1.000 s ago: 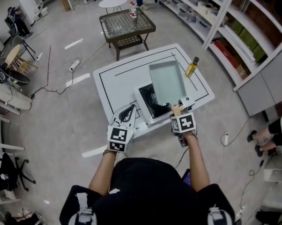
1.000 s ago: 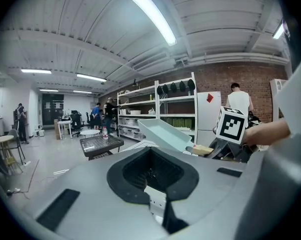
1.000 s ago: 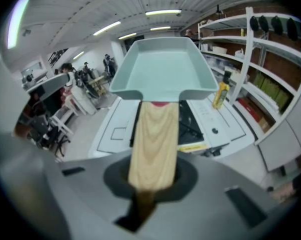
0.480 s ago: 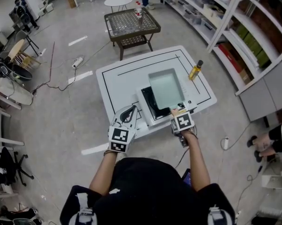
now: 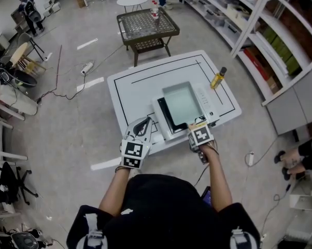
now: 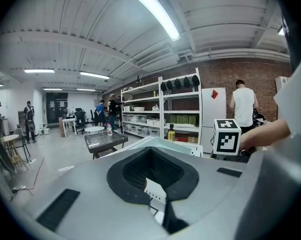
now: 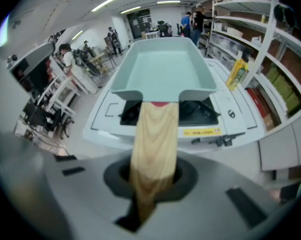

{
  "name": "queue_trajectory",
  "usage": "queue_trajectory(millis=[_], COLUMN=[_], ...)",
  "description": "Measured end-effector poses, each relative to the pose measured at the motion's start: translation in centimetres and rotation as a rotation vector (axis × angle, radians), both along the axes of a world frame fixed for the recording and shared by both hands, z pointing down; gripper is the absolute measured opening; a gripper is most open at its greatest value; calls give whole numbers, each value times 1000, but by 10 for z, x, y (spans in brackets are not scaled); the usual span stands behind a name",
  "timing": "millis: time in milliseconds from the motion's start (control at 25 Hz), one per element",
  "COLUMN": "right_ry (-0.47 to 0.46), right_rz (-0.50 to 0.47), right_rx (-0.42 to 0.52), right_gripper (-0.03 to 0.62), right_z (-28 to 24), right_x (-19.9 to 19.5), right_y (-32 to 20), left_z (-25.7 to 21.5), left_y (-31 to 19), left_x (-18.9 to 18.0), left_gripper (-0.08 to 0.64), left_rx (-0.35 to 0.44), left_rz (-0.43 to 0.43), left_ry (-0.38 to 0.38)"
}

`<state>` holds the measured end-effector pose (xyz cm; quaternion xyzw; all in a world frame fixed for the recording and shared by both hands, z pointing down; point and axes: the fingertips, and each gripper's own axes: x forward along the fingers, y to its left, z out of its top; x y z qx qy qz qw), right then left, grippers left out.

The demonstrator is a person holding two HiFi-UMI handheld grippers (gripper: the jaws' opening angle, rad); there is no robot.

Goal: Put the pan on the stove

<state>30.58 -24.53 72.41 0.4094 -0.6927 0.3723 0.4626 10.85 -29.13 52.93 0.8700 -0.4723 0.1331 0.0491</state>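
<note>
A pale green rectangular pan (image 5: 183, 101) with a wooden handle (image 7: 155, 134) lies level over the black top of the portable stove (image 5: 164, 117) on the white table (image 5: 140, 87). I cannot tell whether it touches the burner. My right gripper (image 5: 197, 125) is at the stove's near right corner, shut on the handle. In the right gripper view the pan (image 7: 163, 69) fills the middle, the stove (image 7: 203, 111) shows beneath it, and the handle runs back into my right gripper (image 7: 151, 179). My left gripper (image 5: 140, 126) hovers at the table's near edge, shut and holding nothing.
A yellow oil bottle (image 5: 216, 77) stands on the table right of the stove. A wicker coffee table (image 5: 145, 25) is beyond the table, and shelving (image 5: 259, 30) runs along the right. Cables and chairs are on the floor at left. Several people stand far off.
The pan has come down and back from higher and farther out to lie over the stove, with my right gripper following. My left gripper has stayed put.
</note>
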Motion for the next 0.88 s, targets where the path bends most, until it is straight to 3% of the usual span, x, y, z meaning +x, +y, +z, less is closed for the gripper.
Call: queue_trajectory(millis=[880], right_ry=[48], right_rz=[-25], right_rx=[-62], right_gripper=[48], right_z=[19], right_x=[6], right_y=[-1], left_z=[8], left_y=[0], left_x=[2], left_gripper=[26], left_rx=[-18], left_rz=[10], left_ry=[-32])
